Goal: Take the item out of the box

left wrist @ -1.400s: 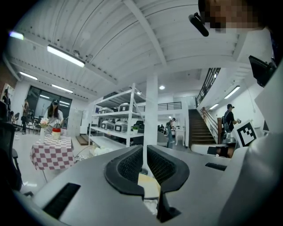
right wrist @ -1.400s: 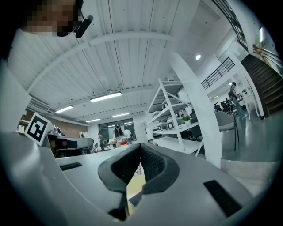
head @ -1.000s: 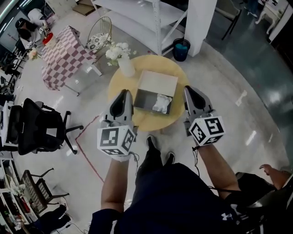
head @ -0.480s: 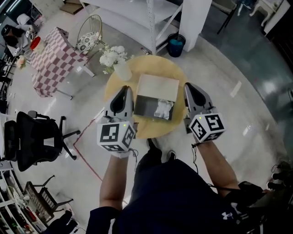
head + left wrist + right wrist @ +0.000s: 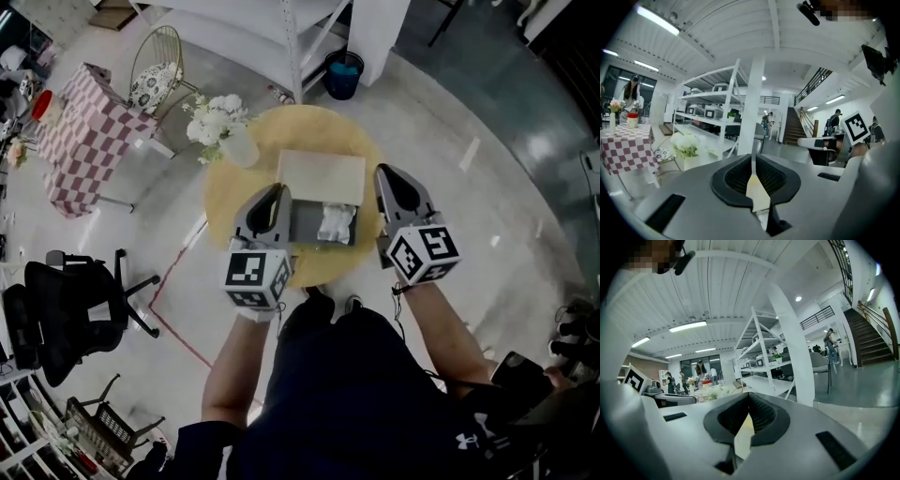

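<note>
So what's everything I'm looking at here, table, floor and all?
round table: one, yellow, centre
box: one, grey, lid open, on the table
item: one, white, crumpled, inside the box
vase of flowers: one, white, table's far-left edge
checked-cloth table: one, red and white, far left
wire chair: one, gold, beside it
bin: one, blue, by the pillar
pillar: one, white, beyond the table
shelving rack: one, white, top
office chair: one, black, lower left
left gripper: one, grey, left of the box, jaws together, empty
right gripper: one, grey, right of the box, jaws together, empty
</note>
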Tool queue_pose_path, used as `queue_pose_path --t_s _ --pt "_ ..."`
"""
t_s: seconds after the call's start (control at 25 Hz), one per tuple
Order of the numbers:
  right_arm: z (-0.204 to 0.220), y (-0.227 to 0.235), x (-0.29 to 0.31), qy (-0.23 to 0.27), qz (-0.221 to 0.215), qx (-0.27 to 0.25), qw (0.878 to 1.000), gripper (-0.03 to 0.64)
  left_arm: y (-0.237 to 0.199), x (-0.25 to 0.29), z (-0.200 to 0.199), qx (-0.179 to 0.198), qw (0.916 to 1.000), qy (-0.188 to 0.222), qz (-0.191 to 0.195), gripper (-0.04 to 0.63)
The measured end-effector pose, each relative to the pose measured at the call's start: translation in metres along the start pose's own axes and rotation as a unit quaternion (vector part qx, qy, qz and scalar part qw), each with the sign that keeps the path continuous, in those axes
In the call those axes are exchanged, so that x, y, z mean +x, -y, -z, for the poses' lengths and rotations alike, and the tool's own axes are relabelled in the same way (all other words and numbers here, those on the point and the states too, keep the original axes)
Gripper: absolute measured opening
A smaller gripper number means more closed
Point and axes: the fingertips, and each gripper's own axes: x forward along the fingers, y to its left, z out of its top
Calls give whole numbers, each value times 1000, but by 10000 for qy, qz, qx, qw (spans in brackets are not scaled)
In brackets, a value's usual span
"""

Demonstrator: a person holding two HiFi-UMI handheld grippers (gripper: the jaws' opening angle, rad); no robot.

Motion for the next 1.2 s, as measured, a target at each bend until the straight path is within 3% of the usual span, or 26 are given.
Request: queue_pose_path --t_s 0.36,0.56,0.96,1.2 --pt "38 10 1 -376 334 143 9986 8 5 28 53 -16 9966 -619 537 41" --pt "60 19 -1 -629 286 296 9972 9 23 46 82 354 9899 -1059 877 41" --pt "90 38 -3 -907 185 630 9937 8 54 76 154 796 9598 -2275 1438 43" --pt "101 51 -3 -996 193 819 9915 8 73 80 199 974 9318 -2962 1859 81"
